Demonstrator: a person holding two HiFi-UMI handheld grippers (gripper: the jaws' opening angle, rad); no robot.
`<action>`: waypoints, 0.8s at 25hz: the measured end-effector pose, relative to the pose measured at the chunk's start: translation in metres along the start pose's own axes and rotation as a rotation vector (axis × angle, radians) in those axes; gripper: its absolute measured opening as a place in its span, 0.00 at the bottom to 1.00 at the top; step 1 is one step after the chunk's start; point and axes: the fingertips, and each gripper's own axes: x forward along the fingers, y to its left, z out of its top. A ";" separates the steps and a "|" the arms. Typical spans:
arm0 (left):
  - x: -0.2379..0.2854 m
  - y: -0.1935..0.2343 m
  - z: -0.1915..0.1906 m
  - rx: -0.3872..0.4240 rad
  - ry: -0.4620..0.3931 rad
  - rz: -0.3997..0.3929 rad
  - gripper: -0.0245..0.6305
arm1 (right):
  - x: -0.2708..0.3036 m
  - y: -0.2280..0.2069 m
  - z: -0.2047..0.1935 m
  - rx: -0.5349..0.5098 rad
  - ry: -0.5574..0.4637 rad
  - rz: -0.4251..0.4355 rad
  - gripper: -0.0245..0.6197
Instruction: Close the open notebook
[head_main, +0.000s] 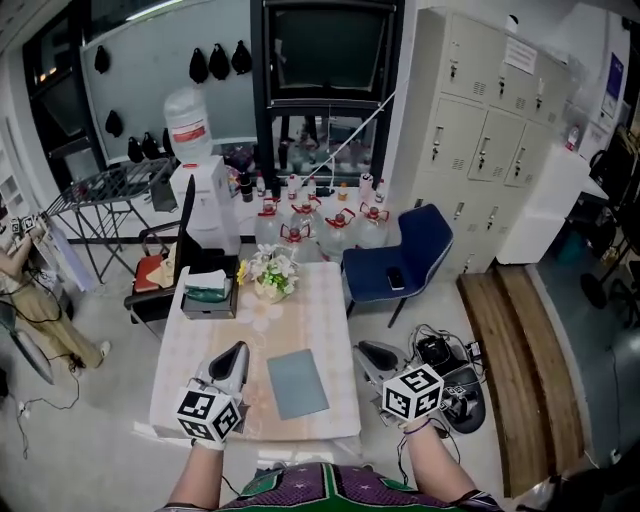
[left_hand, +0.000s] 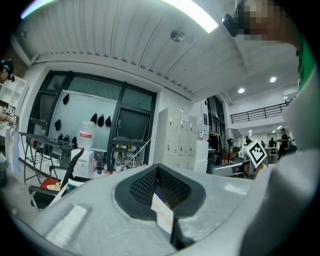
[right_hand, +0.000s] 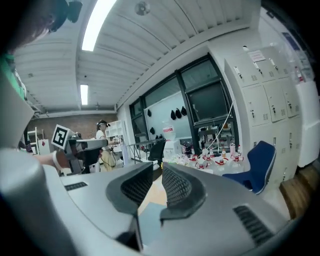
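Grey notebook (head_main: 297, 384) closed, near table (head_main: 320, 300) front edge.

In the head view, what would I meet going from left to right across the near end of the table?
left tool → notebook → right tool

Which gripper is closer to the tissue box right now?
Left. The left gripper is over the near left part of the table, with the tissue box straight beyond it. The right gripper is past the table's right edge, farther away.
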 end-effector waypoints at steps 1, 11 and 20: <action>0.002 -0.001 0.005 0.001 -0.011 0.002 0.06 | -0.004 0.003 0.010 -0.007 -0.024 -0.003 0.13; 0.013 -0.014 0.037 0.048 -0.083 -0.004 0.06 | -0.030 0.007 0.059 -0.112 -0.105 -0.093 0.13; 0.008 -0.001 0.041 0.014 -0.108 0.012 0.06 | -0.043 -0.011 0.064 -0.095 -0.135 -0.198 0.12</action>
